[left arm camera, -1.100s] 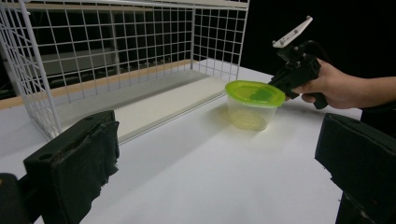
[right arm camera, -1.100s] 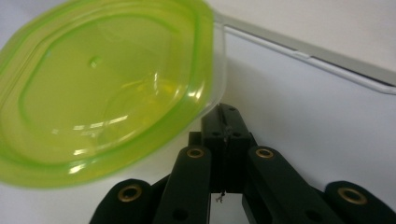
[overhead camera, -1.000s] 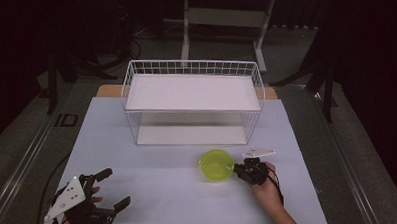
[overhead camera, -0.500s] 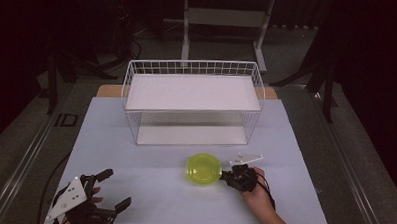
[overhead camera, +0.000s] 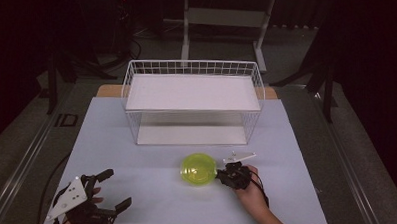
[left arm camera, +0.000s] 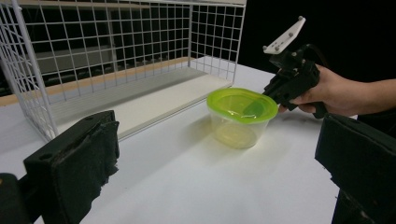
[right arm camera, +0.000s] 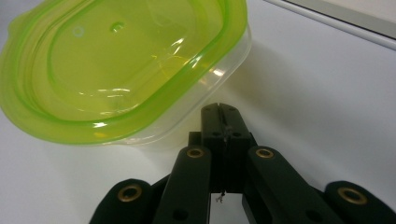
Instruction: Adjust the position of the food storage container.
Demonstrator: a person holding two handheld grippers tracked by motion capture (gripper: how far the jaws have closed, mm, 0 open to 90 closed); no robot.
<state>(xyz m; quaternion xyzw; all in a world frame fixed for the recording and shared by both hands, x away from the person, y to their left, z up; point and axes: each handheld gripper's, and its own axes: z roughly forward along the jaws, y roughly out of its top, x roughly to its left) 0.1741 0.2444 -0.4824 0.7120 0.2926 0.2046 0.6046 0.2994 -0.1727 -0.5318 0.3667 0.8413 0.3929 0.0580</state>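
Note:
A clear tub with a lime-green lid [overhead camera: 198, 169] [left arm camera: 242, 112] [right arm camera: 121, 65] stands on the white table in front of the wire rack. My right gripper [overhead camera: 221, 177] [right arm camera: 219, 111] is shut, its closed tips pressed against the tub's right side just under the lid rim, with nothing between them. The left gripper view shows that gripper [left arm camera: 276, 93] at the tub's far edge, held by a hand. My left gripper [overhead camera: 118, 187] [left arm camera: 217, 163] rests at the table's near left corner, open and empty, pointing toward the tub.
A white wire rack [overhead camera: 192, 67] [left arm camera: 116, 51] with a flat shelf stands at the back middle of the table. The white mat [overhead camera: 154, 203] lies bare between the two grippers. Dark floor and a stand's legs lie beyond the table.
The tub has slid leftward across the table, with the shut right gripper following against its right side. The left gripper has stayed put.

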